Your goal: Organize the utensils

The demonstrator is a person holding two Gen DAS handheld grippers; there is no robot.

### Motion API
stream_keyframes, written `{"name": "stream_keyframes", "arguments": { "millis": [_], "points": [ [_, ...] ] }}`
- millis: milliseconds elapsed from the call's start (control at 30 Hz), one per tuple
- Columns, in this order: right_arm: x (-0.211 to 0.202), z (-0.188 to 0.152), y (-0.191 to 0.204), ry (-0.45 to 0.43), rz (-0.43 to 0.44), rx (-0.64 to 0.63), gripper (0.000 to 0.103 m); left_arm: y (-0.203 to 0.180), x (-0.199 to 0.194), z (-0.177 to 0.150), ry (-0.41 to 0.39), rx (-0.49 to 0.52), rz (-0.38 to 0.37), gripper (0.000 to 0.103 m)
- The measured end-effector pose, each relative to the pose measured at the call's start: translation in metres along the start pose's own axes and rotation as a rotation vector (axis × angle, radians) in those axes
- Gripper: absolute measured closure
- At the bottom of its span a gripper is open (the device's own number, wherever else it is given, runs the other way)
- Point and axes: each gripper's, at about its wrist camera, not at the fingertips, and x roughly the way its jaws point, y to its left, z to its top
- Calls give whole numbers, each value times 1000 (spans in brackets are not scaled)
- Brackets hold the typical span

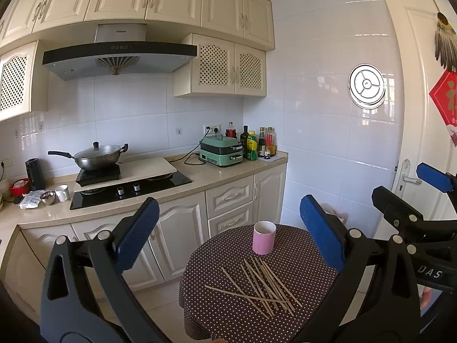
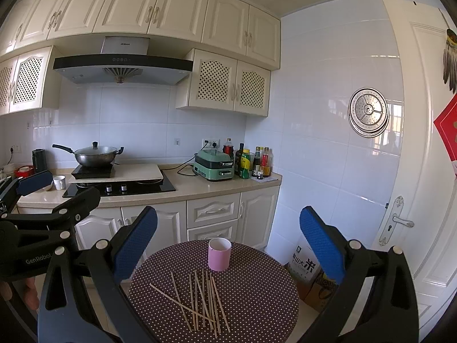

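Several thin wooden sticks (image 1: 257, 288) lie in a loose crossed pile on a small round table with a brown dotted cloth (image 1: 217, 320). An empty pink cup (image 1: 264, 237) stands upright just beyond them. The sticks (image 2: 200, 300), the cup (image 2: 219, 254) and the table (image 2: 257, 308) also show in the right wrist view. My left gripper (image 1: 228, 240) is open and empty, held above and in front of the table. My right gripper (image 2: 228, 243) is open and empty beside it; it shows at the right of the left wrist view (image 1: 400, 191).
A kitchen counter (image 1: 217, 177) runs behind the table, with a stove (image 1: 131, 188), a wok (image 1: 97, 155), a green appliance (image 1: 221, 151) and bottles (image 1: 258, 145). A white door (image 2: 422, 171) is at the right. A rice bag (image 2: 305, 263) stands on the floor by the table.
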Motion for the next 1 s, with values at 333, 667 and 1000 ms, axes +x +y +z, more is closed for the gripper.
{"name": "stream_keyframes", "arguments": {
  "millis": [333,667,1000],
  "points": [
    [3,1,2,5,0,-3,7,4,9,0,4,1,-1,6],
    [14,2,7,11,7,-6,7,12,18,2,6,3,2,6],
    [27,3,12,2,2,-4,7,18,33,4,11,12,-14,6]
  ]
}}
